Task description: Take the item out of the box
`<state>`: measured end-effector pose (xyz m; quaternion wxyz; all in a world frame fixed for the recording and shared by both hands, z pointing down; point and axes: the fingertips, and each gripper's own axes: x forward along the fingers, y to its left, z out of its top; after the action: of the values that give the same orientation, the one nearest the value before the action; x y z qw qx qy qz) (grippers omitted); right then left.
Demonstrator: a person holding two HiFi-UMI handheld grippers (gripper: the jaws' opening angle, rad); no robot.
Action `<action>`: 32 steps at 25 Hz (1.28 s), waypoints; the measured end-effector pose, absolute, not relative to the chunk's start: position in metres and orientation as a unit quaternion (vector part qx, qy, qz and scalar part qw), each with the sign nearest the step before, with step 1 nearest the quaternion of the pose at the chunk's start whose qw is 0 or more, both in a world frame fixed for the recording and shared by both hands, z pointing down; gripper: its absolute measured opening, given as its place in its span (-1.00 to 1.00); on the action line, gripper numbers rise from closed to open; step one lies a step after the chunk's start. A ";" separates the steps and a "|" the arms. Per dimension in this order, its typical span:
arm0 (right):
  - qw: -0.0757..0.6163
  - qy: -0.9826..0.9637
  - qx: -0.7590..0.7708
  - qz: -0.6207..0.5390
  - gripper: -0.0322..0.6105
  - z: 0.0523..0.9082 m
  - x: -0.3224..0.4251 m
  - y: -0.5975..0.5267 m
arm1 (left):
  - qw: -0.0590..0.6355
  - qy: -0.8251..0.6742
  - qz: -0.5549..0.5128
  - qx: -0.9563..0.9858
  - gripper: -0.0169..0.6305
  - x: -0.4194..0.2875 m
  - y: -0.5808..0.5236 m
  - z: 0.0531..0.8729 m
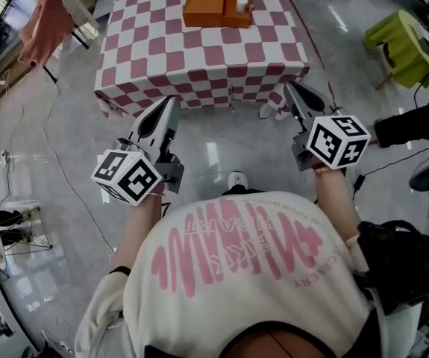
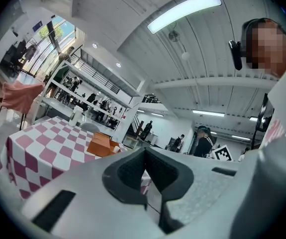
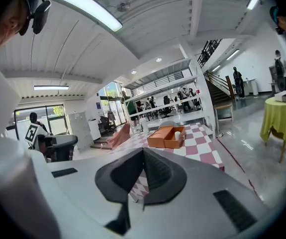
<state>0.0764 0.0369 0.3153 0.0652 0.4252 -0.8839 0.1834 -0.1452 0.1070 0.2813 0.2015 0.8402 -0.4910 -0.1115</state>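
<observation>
Both jaw pairs closed, empty: left gripper (image 1: 171,101), right gripper (image 1: 289,86). Far orange rectangular open box (image 1: 207,6) holds small white item (image 1: 242,4), shape indistinct.

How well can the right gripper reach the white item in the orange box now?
Probably not yet: the right gripper is shut, over the floor short of the table; the white item sits in the open orange box at its far end.

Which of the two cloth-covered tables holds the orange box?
The pink checked table, straight ahead; the yellow-green table off to the right has none.
</observation>
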 end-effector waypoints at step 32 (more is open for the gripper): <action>0.063 -0.903 0.369 0.210 -0.88 0.347 0.090 -0.092 | 0.218 -0.522 -0.120 0.816 -0.92 -0.113 -0.011 0.306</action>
<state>0.0905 -0.0916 0.3475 0.0631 0.3694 -0.9031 0.2098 -0.1130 -0.0113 0.3058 0.2179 0.8157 -0.5223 -0.1195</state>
